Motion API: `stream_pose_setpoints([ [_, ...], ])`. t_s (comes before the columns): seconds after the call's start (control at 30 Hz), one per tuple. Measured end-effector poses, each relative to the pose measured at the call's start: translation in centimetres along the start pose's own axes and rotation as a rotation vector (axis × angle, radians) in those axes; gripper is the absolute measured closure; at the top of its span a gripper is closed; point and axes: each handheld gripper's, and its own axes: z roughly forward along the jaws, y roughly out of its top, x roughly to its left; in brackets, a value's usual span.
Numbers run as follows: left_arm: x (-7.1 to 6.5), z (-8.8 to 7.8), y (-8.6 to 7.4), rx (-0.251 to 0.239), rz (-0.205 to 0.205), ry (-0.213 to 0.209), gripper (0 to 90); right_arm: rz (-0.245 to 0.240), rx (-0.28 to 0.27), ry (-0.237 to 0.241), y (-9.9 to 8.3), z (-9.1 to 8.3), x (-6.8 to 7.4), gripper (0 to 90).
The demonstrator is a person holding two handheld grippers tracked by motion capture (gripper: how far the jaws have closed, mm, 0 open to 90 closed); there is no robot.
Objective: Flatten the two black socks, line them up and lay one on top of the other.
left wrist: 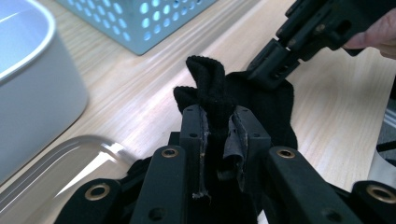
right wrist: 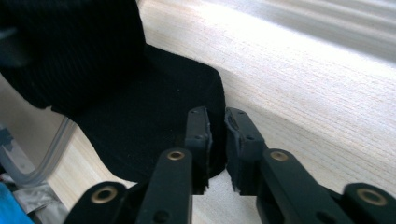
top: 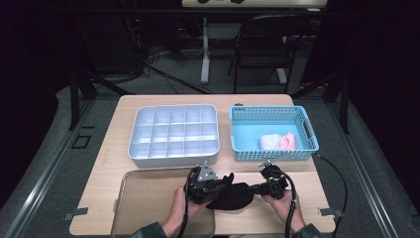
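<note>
The black sock (top: 233, 196) lies at the near middle of the counter (top: 297, 208), between the two tongs. The left tongs (left wrist: 218, 126) pinch its bunched-up end tight. The right tongs (right wrist: 217, 135) are nearly closed, gripping the sock's other edge.

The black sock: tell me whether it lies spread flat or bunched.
Partly bunched. The black sock stands up in folds between the left gripper jaws, while its far end lies flat on the table at the right gripper.
</note>
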Motion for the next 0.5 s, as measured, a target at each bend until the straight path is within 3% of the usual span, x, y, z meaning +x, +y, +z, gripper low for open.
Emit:
stream_pose_setpoints([
  [0.13,0.7,-0.5,-0.3,-0.003,-0.014,0.004,76.0,-0.020,-0.029,-0.017,0.0,-0.4,0.2,58.3],
  [0.3,1.5,-1.5,-0.6,-0.029,-0.036,0.007,76.0,-0.076,-0.087,0.000,0.7,-0.9,0.5,50.1],
  [0.37,1.6,-1.9,-0.7,-0.044,-0.037,0.018,75.9,-0.099,-0.067,0.012,1.2,-0.4,0.9,48.2],
  [0.47,1.8,-2.4,-0.9,-0.051,-0.046,0.026,75.8,-0.132,0.003,0.010,1.6,0.9,1.7,45.4],
  [0.5,1.8,-2.4,-0.9,-0.050,-0.041,0.031,75.8,-0.152,0.037,-0.014,1.6,1.2,2.0,45.3],
])
